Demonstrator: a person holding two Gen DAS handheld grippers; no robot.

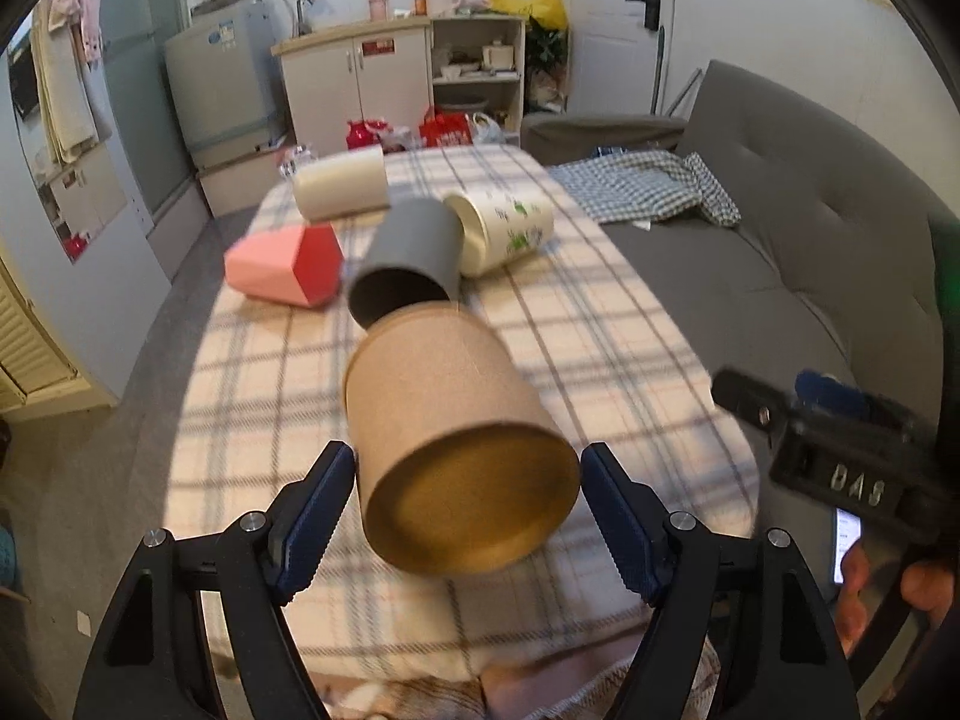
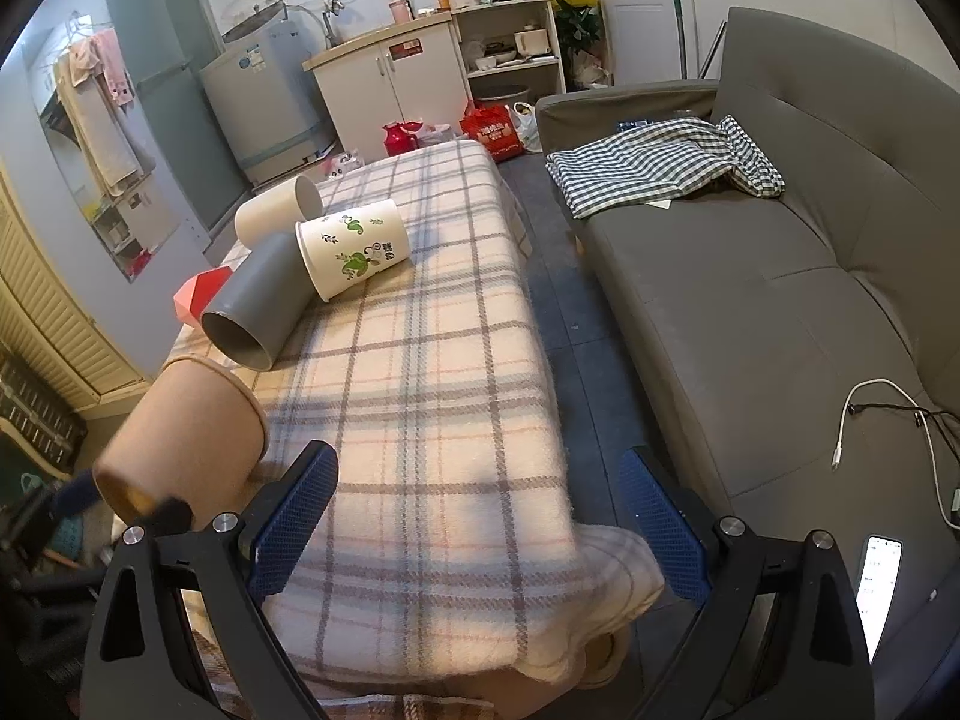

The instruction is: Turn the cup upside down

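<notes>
A brown paper cup (image 1: 444,432) lies tilted between the fingers of my left gripper (image 1: 465,516), its base end toward the camera and its mouth pointing away. The blue pads (image 1: 312,522) sit at the cup's two sides, so the jaws are closed on it. In the right wrist view the same cup (image 2: 186,438) is at the left, held off the checked tablecloth (image 2: 420,360). My right gripper (image 2: 477,516) is open and empty above the table's near end. It also shows in the left wrist view (image 1: 840,450) at the right.
A grey cup (image 2: 258,306), a white leaf-print cup (image 2: 354,252) and a plain white cup (image 2: 270,210) lie on their sides farther back. A pink-red box (image 1: 282,267) sits at the left. A grey sofa (image 2: 780,276) with a checked cloth, cable and phone is to the right.
</notes>
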